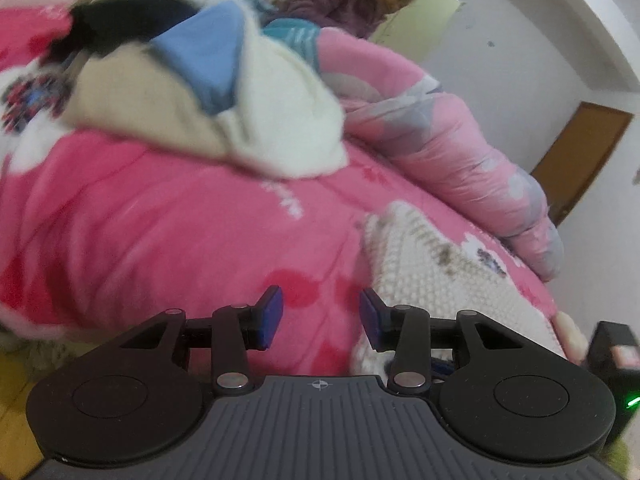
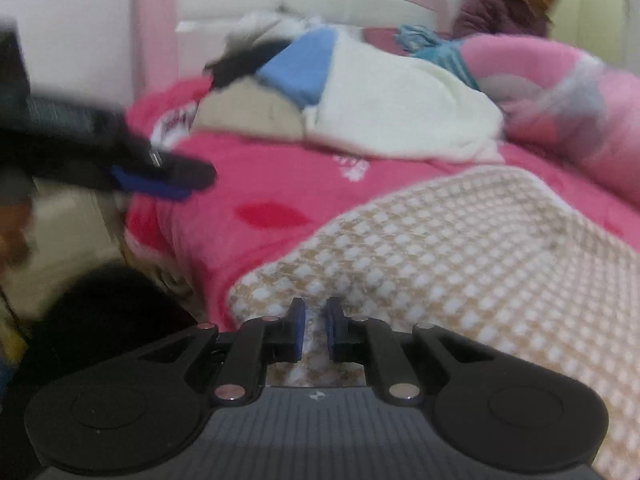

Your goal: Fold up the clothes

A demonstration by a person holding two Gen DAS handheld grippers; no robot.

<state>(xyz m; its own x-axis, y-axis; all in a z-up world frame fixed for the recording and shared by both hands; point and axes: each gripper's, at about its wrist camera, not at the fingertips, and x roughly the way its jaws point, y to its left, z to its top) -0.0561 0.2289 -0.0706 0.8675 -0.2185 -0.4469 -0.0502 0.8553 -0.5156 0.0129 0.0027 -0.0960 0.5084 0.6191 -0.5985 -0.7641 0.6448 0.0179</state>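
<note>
Knitted waffle-textured sweater [image 2: 460,248] pinched by right hand-held gripper [image 2: 316,330]; left hand-held gripper [image 1: 320,316] parted, empty.

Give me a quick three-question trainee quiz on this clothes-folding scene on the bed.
1. True or false: the right claw is closed on the edge of the beige-and-white knit garment.
2. Which colour is the blanket under the clothes? A green, B pink, C grey.
3. Fill in: the left claw is ____, with nothing between its pads.

Key: 1 true; 2 B; 3 open.
</note>
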